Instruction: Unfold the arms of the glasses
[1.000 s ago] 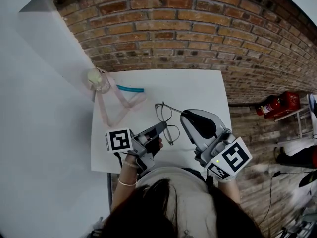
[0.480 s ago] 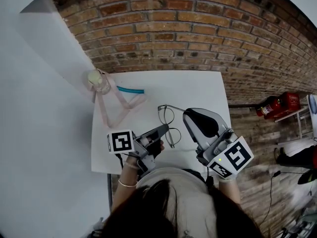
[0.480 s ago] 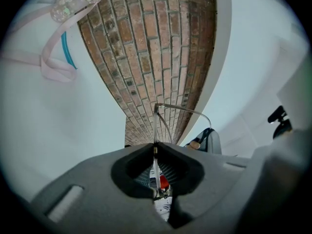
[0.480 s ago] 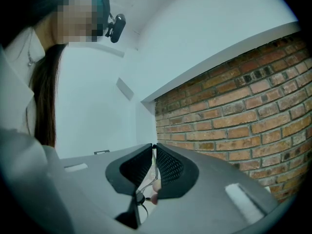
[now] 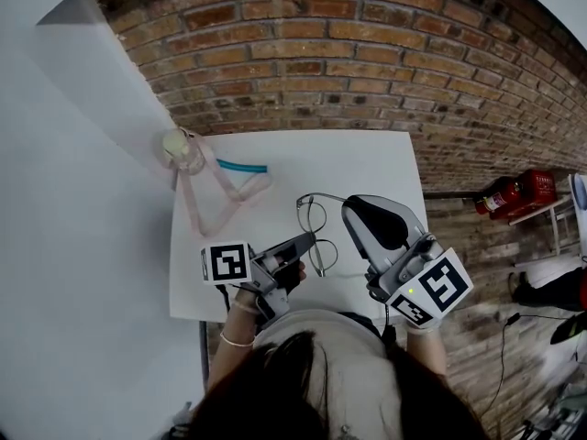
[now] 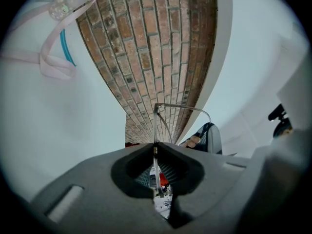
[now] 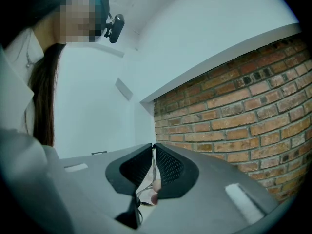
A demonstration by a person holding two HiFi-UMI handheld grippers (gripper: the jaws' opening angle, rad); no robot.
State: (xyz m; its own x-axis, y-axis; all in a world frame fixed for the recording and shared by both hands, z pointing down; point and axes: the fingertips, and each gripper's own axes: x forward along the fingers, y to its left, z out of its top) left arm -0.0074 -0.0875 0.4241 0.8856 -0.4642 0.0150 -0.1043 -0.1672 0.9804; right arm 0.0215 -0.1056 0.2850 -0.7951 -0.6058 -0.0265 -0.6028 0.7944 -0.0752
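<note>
Glasses (image 5: 316, 235) hang over the white table (image 5: 367, 154), close in front of the person, caught between both tools. The left tongs (image 5: 310, 239) are pressed shut on the thin wire frame (image 6: 156, 126) beside a round lens. The right tongs (image 5: 348, 209) are closed tip to tip on the end of one arm (image 5: 321, 197), which stands out sideways from the glasses' far hinge. Farther back on the table lie a pink strap (image 5: 197, 204) tied to a small clear jar (image 5: 183, 148) and a teal strip (image 5: 243, 166), near the brick wall (image 5: 367, 53)
</note>
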